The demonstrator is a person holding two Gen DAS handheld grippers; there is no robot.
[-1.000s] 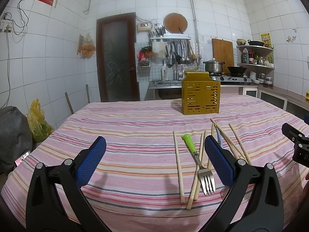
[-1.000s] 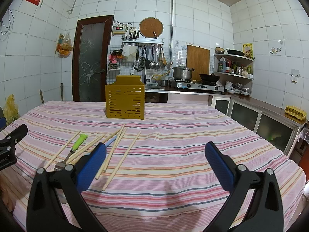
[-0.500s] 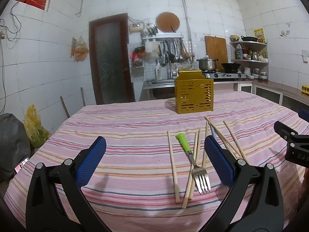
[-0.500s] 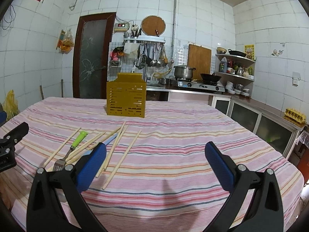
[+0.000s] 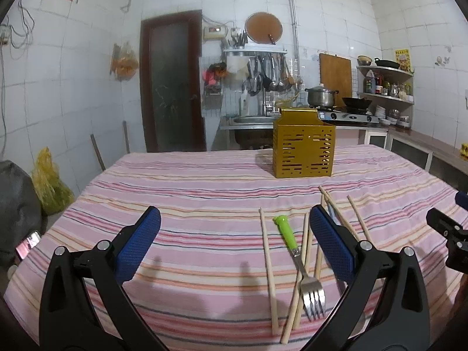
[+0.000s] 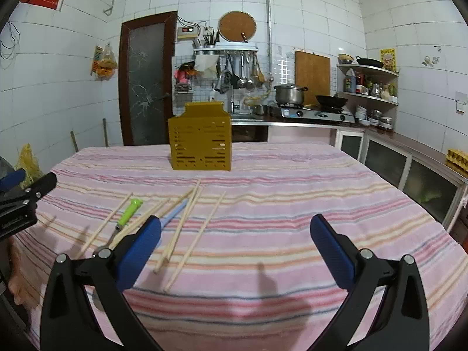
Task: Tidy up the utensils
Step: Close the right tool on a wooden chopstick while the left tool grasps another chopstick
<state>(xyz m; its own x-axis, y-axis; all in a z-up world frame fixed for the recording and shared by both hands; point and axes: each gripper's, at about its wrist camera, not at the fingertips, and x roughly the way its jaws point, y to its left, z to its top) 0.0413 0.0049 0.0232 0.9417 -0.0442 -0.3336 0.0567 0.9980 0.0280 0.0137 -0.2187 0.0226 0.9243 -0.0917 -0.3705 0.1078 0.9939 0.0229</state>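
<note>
**Both claws spread wide above the striped table, utensils still lying loose**

From the left wrist we see our left gripper (image 5: 234, 234) released, its blue pads wide apart and holding nothing. Against the frame half a second ago, the view has tilted up a little: the yellow utensil holder (image 5: 304, 152) now sits lower in the picture, with more wall above it. The green-handled fork (image 5: 298, 260) lies just left of our right-hand pad, tines toward us, crossing the chopsticks (image 5: 267, 260) scattered beside it on the striped tablecloth (image 5: 190, 193). The holder stands upright, well apart from them, farther back. At the right edge we catch part of the other claw.

From the right wrist our right gripper (image 6: 235, 242) is likewise released and empty. The utensils have slid only slightly in this view since the earlier frame. Here we see what the left view mostly hides behind its pad: a pale blue-handled utensil (image 6: 175, 213) among the chopsticks (image 6: 194, 241). The fork (image 6: 125, 215) is partly covered by our left-hand pad. The holder (image 6: 200, 146) stands beyond the pile. The left view alone shows the fork's tines
</note>
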